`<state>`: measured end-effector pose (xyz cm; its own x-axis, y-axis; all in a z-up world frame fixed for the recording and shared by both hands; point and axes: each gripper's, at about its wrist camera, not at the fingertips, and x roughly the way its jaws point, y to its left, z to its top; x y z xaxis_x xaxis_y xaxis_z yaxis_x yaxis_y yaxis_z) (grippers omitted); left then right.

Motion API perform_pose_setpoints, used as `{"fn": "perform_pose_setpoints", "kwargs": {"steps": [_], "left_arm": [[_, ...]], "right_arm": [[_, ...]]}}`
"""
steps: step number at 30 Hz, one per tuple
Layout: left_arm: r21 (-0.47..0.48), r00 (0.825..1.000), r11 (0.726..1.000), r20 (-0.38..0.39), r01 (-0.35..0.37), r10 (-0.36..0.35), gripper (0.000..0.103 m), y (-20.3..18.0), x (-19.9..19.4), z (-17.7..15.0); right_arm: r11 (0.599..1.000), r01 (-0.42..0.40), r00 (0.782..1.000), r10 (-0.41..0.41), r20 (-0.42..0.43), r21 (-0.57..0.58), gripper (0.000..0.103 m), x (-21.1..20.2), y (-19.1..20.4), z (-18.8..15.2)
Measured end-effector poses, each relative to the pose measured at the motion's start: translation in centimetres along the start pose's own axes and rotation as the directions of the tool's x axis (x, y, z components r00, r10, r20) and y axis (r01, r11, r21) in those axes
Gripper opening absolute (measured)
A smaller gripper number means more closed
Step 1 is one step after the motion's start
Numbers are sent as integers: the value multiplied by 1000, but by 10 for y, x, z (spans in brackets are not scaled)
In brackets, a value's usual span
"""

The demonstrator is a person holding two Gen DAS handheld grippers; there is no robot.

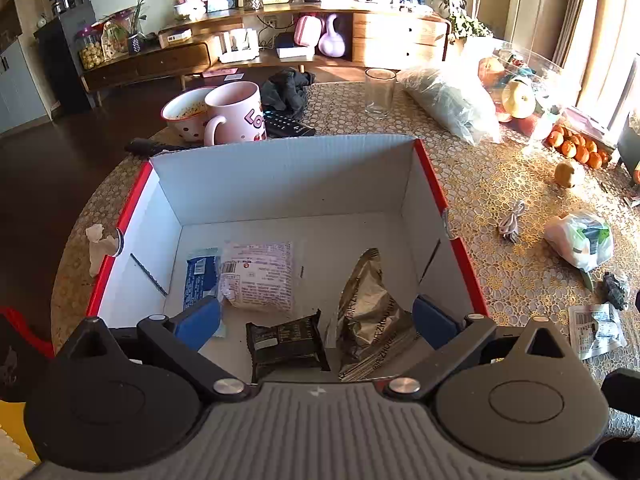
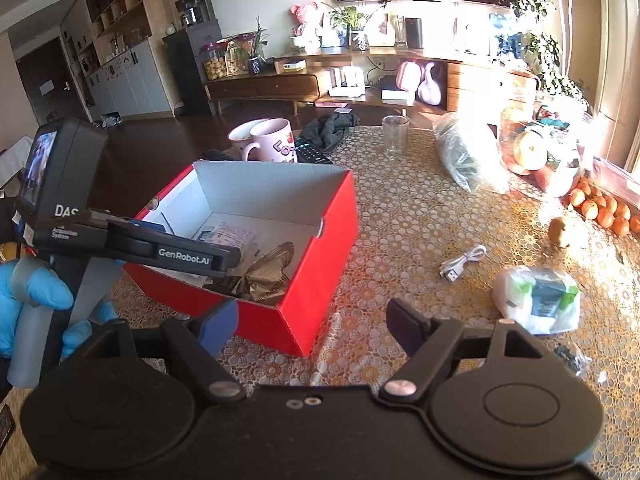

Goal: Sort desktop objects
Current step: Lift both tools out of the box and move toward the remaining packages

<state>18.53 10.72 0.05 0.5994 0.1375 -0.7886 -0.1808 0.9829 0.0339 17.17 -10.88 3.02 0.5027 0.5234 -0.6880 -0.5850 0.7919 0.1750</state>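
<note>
A red cardboard box (image 1: 430, 172) with a white inside stands on the table. On its floor lie a blue packet (image 1: 198, 276), a pink-and-white packet (image 1: 258, 276), a black packet (image 1: 286, 342) and a crumpled gold wrapper (image 1: 366, 312). My left gripper (image 1: 316, 320) hangs open above the box's near end with nothing between its blue pads. In the right wrist view the red box (image 2: 320, 280) sits left of centre. My right gripper (image 2: 312, 326) is open and empty over the tablecloth by the box's near corner. A blue-gloved hand (image 2: 24, 292) holds the left tool.
On the lace tablecloth right of the box lie a white cable (image 2: 464, 262), a white-and-green plastic bag (image 2: 536, 300), a pear (image 2: 564, 232) and a small packet (image 1: 596, 328). Behind the box stand a pink mug (image 1: 236, 114), a bowl (image 1: 182, 108), a glass (image 1: 379, 92) and a remote (image 1: 288, 128).
</note>
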Motion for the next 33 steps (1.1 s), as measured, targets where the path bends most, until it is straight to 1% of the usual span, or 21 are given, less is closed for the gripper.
{"fn": "perform_pose_setpoints", "kwargs": {"steps": [10, 15, 26, 29, 33], "left_arm": [[33, 998, 999, 61, 22, -24, 103, -36, -30, -12], [48, 994, 997, 84, 62, -66, 103, -54, -43, -19], [86, 988, 990, 98, 113, -122, 103, -85, -57, -36], [95, 986, 989, 105, 116, -126, 103, -92, -60, -38], [113, 981, 983, 117, 142, -155, 103, -101, -63, -42]], "right_arm": [[999, 41, 999, -42, 32, 35, 81, -31, -27, -23], [996, 71, 996, -74, 41, 55, 81, -43, -42, -33], [988, 114, 992, -118, 35, 102, 81, -57, -70, -58], [985, 124, 991, -129, 31, 119, 81, -61, -78, -64], [979, 151, 987, -156, 32, 136, 81, -67, -88, -71]]}}
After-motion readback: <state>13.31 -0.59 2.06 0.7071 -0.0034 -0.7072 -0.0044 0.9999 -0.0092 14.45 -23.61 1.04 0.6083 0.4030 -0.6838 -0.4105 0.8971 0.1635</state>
